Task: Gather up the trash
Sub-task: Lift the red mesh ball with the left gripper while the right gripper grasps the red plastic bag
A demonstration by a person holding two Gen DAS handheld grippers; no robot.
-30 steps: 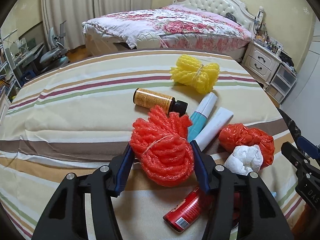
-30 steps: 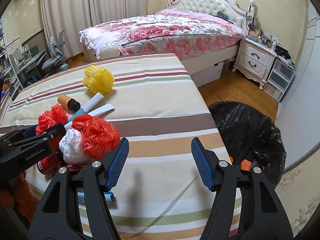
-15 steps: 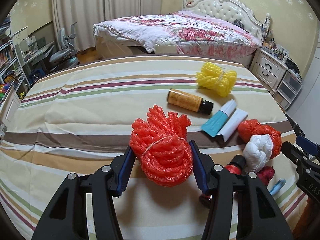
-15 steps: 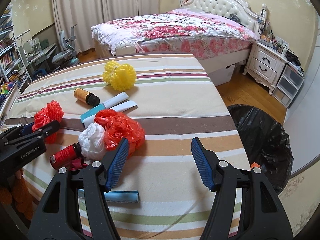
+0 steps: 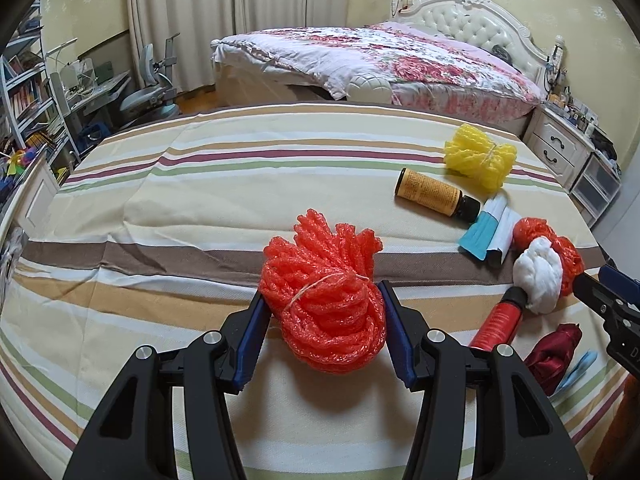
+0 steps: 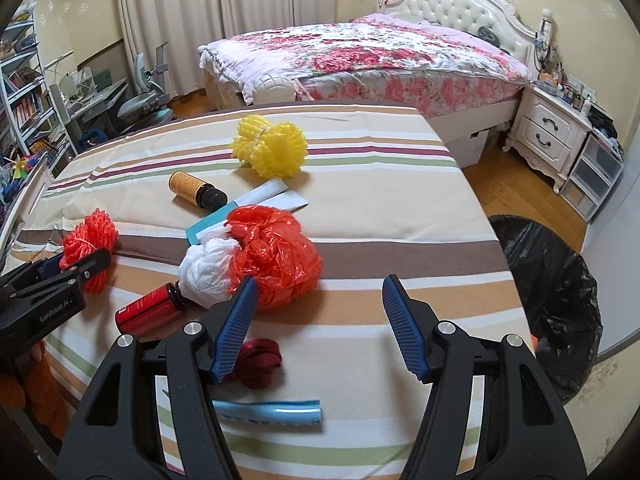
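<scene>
The left gripper (image 5: 322,318) is clamped on a coral-red bundle of foam netting (image 5: 324,300), a ribbed, coiled wad tied round its middle with thin pale string, held in the lower centre of the left wrist frame above the striped cloth-covered desk (image 5: 200,208). The right gripper (image 6: 316,320) stands about half open with nothing between its blue ribbed pads, low in its own frame over bare cloth. Just left of it lie a crumpled orange plastic bag (image 6: 280,256) touching a white plastic wad (image 6: 208,268), with a yellow foam-net bundle (image 6: 270,152) higher up and a black-lined trash bin (image 6: 552,304) at the right edge.
</scene>
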